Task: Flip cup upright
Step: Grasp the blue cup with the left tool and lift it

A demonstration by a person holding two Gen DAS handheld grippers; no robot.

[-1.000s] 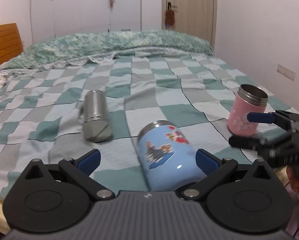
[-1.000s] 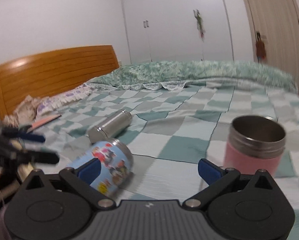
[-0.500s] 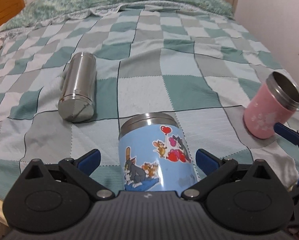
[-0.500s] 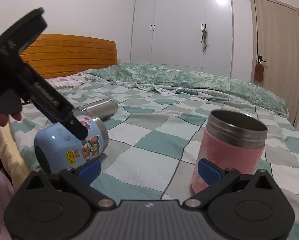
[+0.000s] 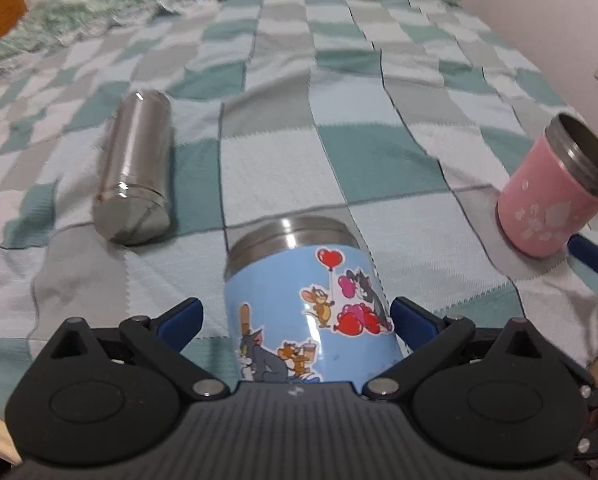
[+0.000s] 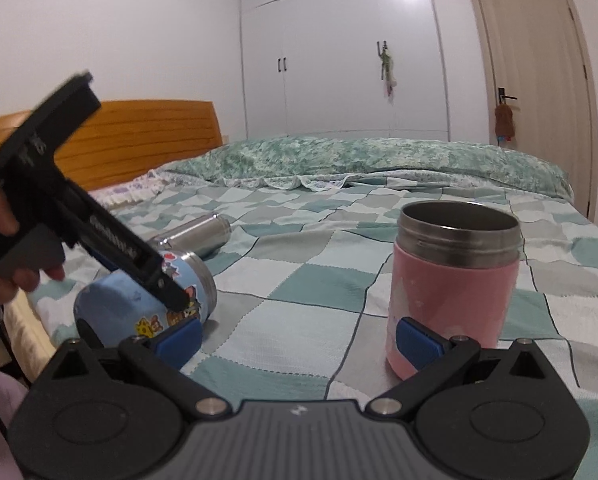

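A blue cartoon-sticker cup point(image 5: 307, 312) lies on its side on the checked bedspread, steel rim pointing away from me. My left gripper point(image 5: 295, 320) is open and straddles it, the right finger close against its side, a gap on the left. In the right wrist view the same cup point(image 6: 139, 304) lies at the left with the left gripper point(image 6: 171, 300) tilted down over it. My right gripper point(image 6: 299, 336) is open and empty, low over the bed, its right finger beside the pink cup.
A pink cup point(image 6: 451, 292) stands upright at the right, also in the left wrist view point(image 5: 555, 204). A steel flask point(image 5: 135, 168) lies on its side at the left. The bed's front edge is close. A wooden headboard point(image 6: 139, 136) stands far left.
My left gripper has moved forward and down, so the blue cup now sits deeper between its fingers. The right gripper has crept closer to the pink cup.
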